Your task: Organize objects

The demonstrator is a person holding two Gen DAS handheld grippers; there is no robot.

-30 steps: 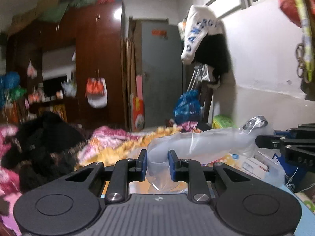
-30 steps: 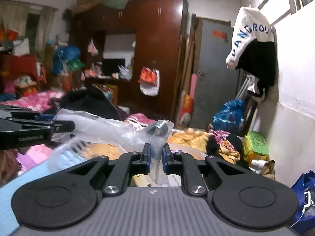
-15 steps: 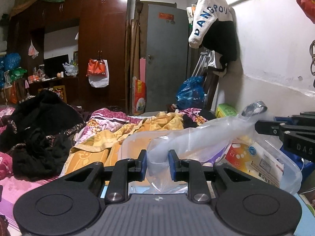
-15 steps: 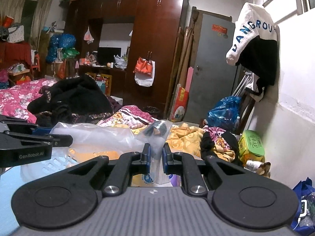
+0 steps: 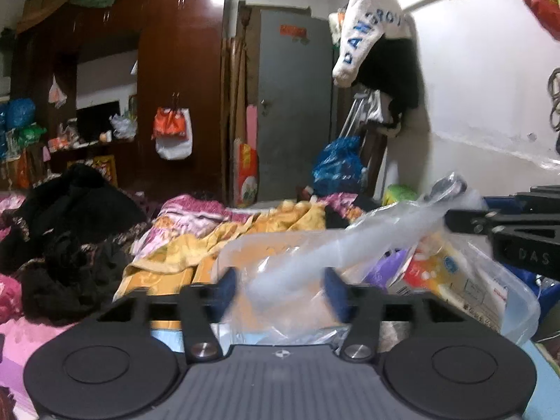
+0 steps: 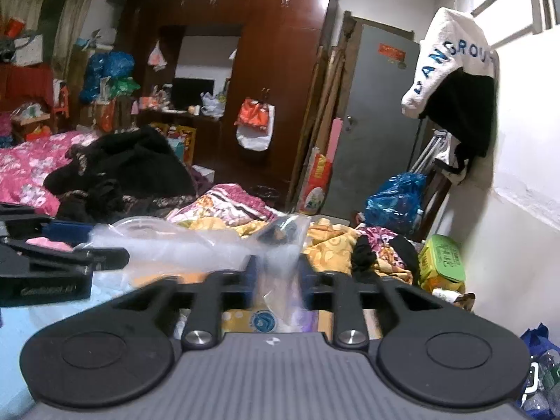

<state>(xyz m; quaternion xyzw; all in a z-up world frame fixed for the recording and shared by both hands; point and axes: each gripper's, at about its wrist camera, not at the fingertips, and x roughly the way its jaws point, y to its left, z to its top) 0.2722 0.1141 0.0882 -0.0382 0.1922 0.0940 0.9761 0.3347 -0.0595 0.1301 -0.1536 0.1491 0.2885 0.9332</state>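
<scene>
Two grippers, one clear plastic bag (image 5: 336,245), one clear plastic tub (image 5: 518,301). Left gripper (image 5: 280,288) jaws have just been opening, standing wide with bag film loose between them. Right gripper (image 6: 276,274) jaws also just been opening, bag edge between, pads not pressing. Bag is lying over the tub on a cluttered bed (image 5: 196,245); wardrobe (image 5: 182,70) and grey door (image 5: 294,105) behind.

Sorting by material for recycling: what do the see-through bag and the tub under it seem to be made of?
The bag looks like thin, soft clear plastic film: it crinkles, folds and shines, and things show through it. The tub looks like stiffer translucent plastic, slightly frosted, with a smooth rounded rim that keeps its shape; packets show through its wall. Exact plastic types cannot be told.
</scene>
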